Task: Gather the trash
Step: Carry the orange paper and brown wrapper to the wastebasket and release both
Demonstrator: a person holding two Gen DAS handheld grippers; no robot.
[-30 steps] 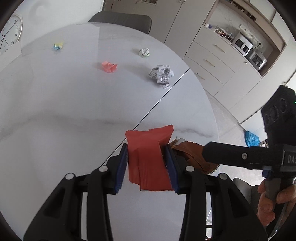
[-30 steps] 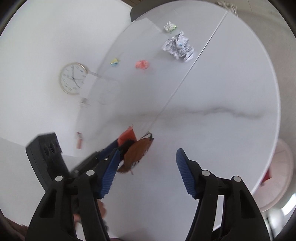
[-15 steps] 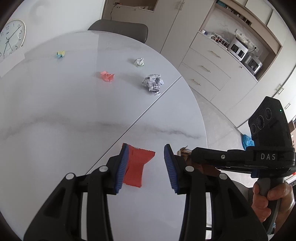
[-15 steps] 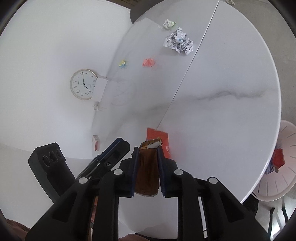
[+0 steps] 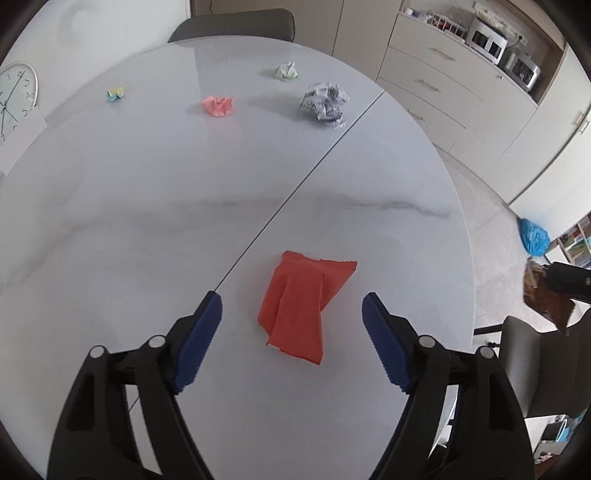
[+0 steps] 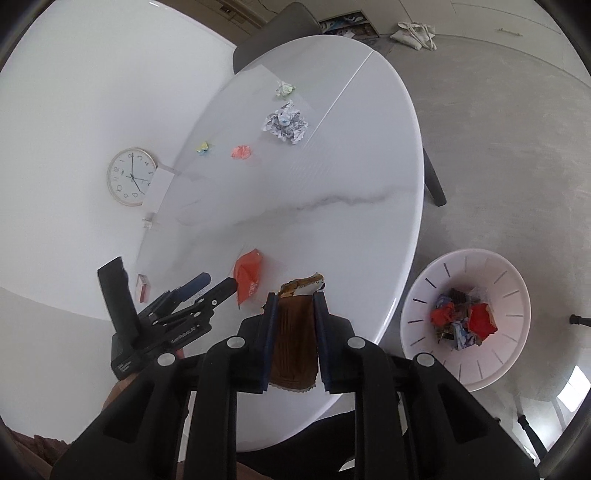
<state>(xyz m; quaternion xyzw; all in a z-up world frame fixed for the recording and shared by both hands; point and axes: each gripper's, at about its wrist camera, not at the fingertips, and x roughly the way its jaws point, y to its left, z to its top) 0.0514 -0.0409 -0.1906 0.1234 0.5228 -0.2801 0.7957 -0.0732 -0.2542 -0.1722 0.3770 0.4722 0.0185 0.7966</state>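
A flat red wrapper (image 5: 299,306) lies on the white marble table (image 5: 147,221). My left gripper (image 5: 291,299) hovers over it with its jaws opening wide on either side, pads clear of it. My right gripper (image 6: 295,295) is shut on a brown wrapper (image 6: 295,332), held above the table's near edge. In the left wrist view that brown wrapper (image 5: 546,295) hangs past the table's right rim. The right wrist view shows the left gripper (image 6: 214,282) beside the red wrapper (image 6: 249,275).
Farther up the table lie a crumpled newspaper ball (image 5: 325,103), a pink scrap (image 5: 218,106), a green-white scrap (image 5: 287,71) and a yellow-blue scrap (image 5: 115,93). A white bin (image 6: 480,266) holding trash stands on the floor to the right of the table. Grey chairs (image 5: 236,22) stand around.
The left gripper let go of the red wrapper, which now lies on the table, and its jaws spread wide. The right gripper shut on the brown wrapper and carried it rightward off the tabletop.
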